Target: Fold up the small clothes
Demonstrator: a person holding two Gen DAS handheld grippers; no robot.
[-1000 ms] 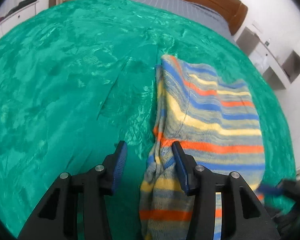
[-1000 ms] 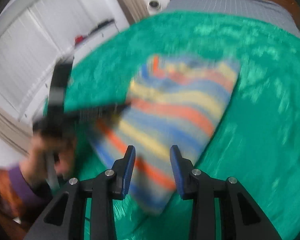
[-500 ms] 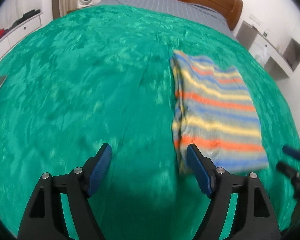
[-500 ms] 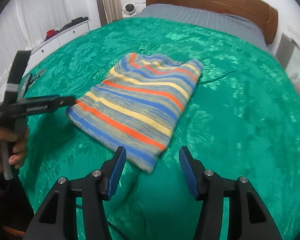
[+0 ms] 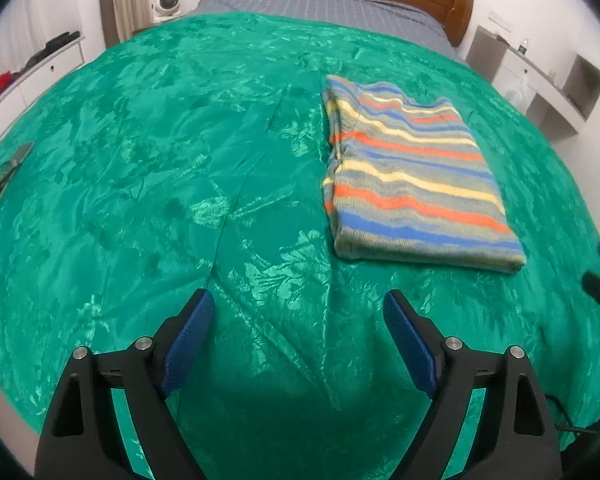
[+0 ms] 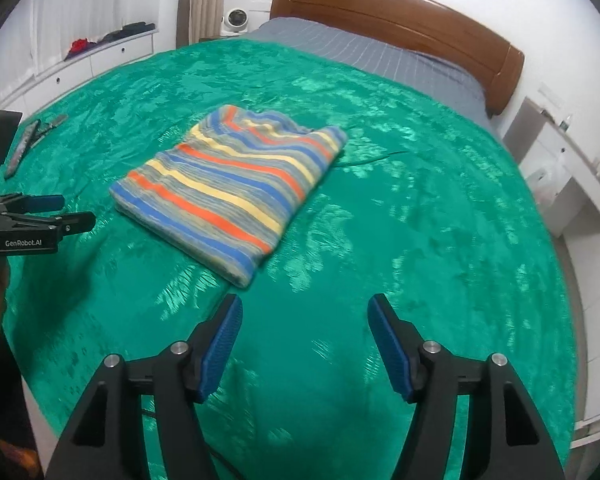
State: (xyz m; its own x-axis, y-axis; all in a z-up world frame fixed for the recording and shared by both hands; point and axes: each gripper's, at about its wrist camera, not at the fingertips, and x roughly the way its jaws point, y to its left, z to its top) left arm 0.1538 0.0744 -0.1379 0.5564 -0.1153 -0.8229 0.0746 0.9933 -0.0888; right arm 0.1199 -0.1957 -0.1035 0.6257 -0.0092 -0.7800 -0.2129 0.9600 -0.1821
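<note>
A striped knit garment (image 5: 412,176) in blue, orange, yellow and grey lies folded flat on the green bedspread (image 5: 180,168). In the right wrist view the same striped garment (image 6: 232,184) lies ahead and to the left. My left gripper (image 5: 298,312) hovers above bare bedspread, short of the garment's near left corner, its jaws opening with nothing between them. My right gripper (image 6: 304,316) hangs over bare bedspread (image 6: 420,220) near the garment's closest corner, jaws opening and empty. The left gripper (image 6: 56,212) also shows at the left edge of the right wrist view.
A wooden headboard (image 6: 400,12) and grey sheet (image 6: 372,56) lie at the far end. White drawers (image 6: 80,60) stand left, white shelving (image 5: 540,84) right. Dark flat objects (image 6: 24,144) lie on the bedspread's left edge. A small fan (image 5: 168,0) stands behind.
Both grippers let go of the striped garment, widened and drew back from it. The garment now lies flat and folded, farther away in both views.
</note>
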